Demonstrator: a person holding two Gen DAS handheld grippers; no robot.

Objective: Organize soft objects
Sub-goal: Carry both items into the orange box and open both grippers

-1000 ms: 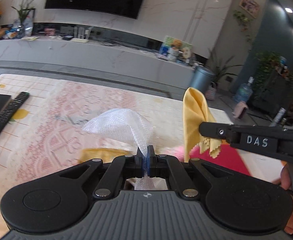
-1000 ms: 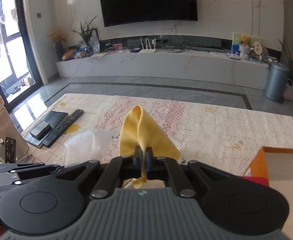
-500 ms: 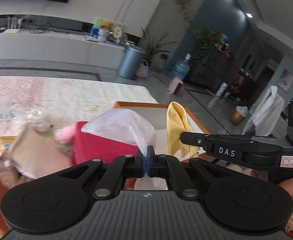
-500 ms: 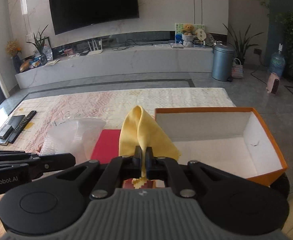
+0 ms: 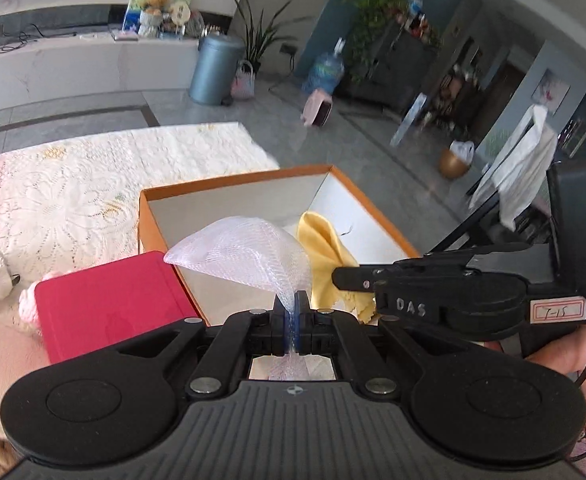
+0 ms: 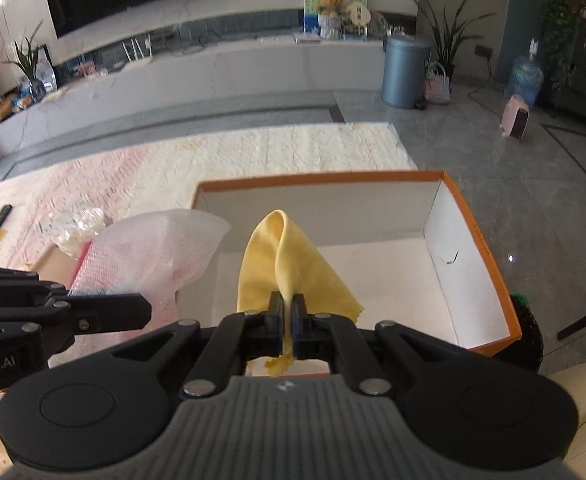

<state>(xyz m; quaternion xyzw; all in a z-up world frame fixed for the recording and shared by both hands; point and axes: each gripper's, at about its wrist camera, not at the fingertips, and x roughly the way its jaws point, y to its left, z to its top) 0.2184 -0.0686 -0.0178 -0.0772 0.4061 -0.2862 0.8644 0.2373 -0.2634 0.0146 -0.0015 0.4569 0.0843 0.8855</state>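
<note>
The left gripper [image 5: 292,310] is clamped shut on a white mesh cloth [image 5: 241,258]; the right gripper [image 6: 287,314] is pinched tight on a yellow cloth [image 6: 283,268]. Both cloths are held over the orange box [image 6: 489,256]. Release is best made low inside the walls. "DAS" and a handwritten "7-15" tag are read on the right gripper.

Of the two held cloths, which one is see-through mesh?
The white mesh cloth in the left gripper; the box shows through its weave. The yellow cloth in the right gripper is opaque.
</note>
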